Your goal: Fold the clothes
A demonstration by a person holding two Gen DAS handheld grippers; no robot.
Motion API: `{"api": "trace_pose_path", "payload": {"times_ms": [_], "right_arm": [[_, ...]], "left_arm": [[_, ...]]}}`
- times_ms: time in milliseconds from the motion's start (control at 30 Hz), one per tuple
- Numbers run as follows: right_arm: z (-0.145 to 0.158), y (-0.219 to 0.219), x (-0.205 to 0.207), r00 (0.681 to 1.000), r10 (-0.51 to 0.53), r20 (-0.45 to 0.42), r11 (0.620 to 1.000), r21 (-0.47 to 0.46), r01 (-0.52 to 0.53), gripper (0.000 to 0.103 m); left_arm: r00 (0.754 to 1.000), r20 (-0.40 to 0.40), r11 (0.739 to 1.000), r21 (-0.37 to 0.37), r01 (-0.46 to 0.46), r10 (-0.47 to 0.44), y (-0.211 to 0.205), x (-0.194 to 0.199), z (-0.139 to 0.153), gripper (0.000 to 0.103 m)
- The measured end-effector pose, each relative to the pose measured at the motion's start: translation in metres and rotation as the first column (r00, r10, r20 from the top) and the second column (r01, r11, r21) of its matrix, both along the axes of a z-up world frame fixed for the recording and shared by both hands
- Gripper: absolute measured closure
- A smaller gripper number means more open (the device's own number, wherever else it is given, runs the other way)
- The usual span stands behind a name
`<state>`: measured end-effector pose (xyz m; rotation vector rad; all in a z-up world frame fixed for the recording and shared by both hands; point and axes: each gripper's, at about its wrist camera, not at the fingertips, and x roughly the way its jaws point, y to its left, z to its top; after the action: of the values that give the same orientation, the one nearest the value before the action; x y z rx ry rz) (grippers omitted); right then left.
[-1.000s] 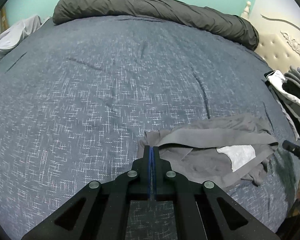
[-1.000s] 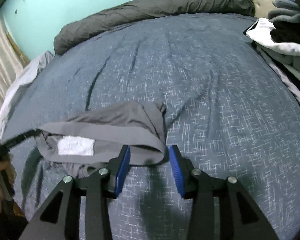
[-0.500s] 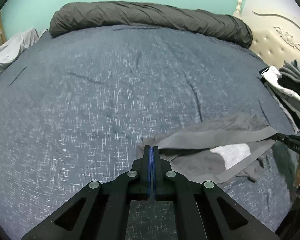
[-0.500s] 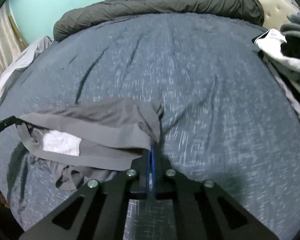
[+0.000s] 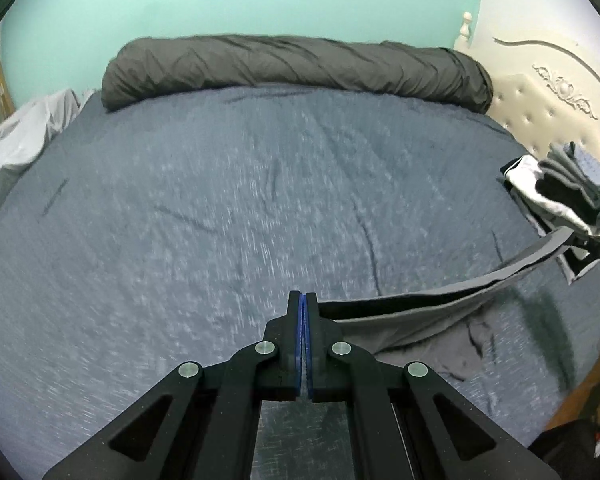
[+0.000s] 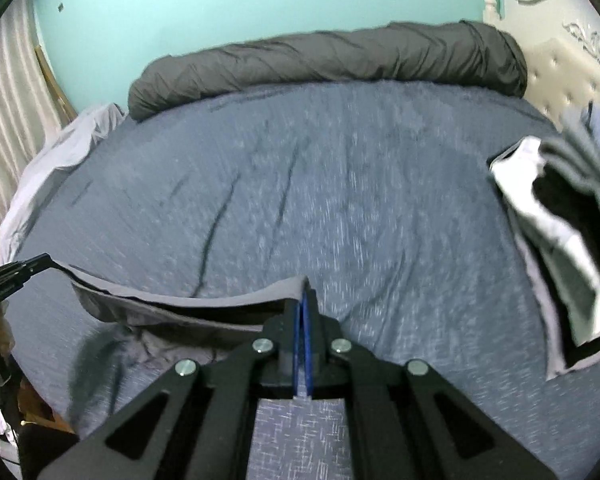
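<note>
Both tools have come up off the bed [image 5: 220, 208] since the earlier frames, and the grey garment [image 5: 440, 304] came up with them. Your right tool [image 6: 303, 300] stood apart around the waistband corner a second ago; its jaws have just closed, and now it's clamped on that corner. Your left tool [image 5: 302, 304] is clamped on the opposite corner, jaws together on fabric throughout.

Result: waistband is stretched in a sagging line between the two tools, above the bed's near edge. Body of the garment hangs below, lower part looks to be dragging on the cover – blurred, can't tell exactly.

My read: you've got the pickup done and you're set for a shake-out or lay-flat. No fold made yet. Keep tension even or the band will twist.

Containers: none in view. Closest thing is the clothes pile [image 6: 560, 216] at the headboard side of the bed, right of the garment. Rolled duvet [image 5: 296, 68] lies along the far edge.
</note>
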<state>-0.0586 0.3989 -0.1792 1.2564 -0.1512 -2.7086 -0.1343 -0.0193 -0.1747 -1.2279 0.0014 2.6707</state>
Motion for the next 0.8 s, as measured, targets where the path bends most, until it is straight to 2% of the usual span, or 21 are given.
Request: {"api": "trace_pose_path", "payload": {"times_ms": [467,533,633,800], "right_arm": [[0.125,-0.005,0.043,0.989,0.04,-0.143,0.999,0.02,-0.037,0.102],[0.137,-0.007,0.05,0.987,0.045,-0.156,0.999,0.029,-0.041,0.102],[0.129,-0.017,0.051,0.992,0.058,-0.116,0.996,0.074,-0.049,0.102],[0.097,-0.01,0.039,0.999,0.028,-0.027,0.996,0.085,-0.026,0.102]], "left_arm": [[0.985,-0.169,1.0,-0.028,0.013,-0.017,0.009,0.039,0.124,0.103],[0.987,-0.157,1.0,-0.013,0.023,-0.025,0.01,0.044,0.123,0.103],[0.99,-0.134,0.999,0.012,0.041,-0.039,0.012,0.052,0.12,0.103],[0.998,-0.01,0.995,0.073,0.069,-0.069,0.024,0.053,0.064,0.103]]}}
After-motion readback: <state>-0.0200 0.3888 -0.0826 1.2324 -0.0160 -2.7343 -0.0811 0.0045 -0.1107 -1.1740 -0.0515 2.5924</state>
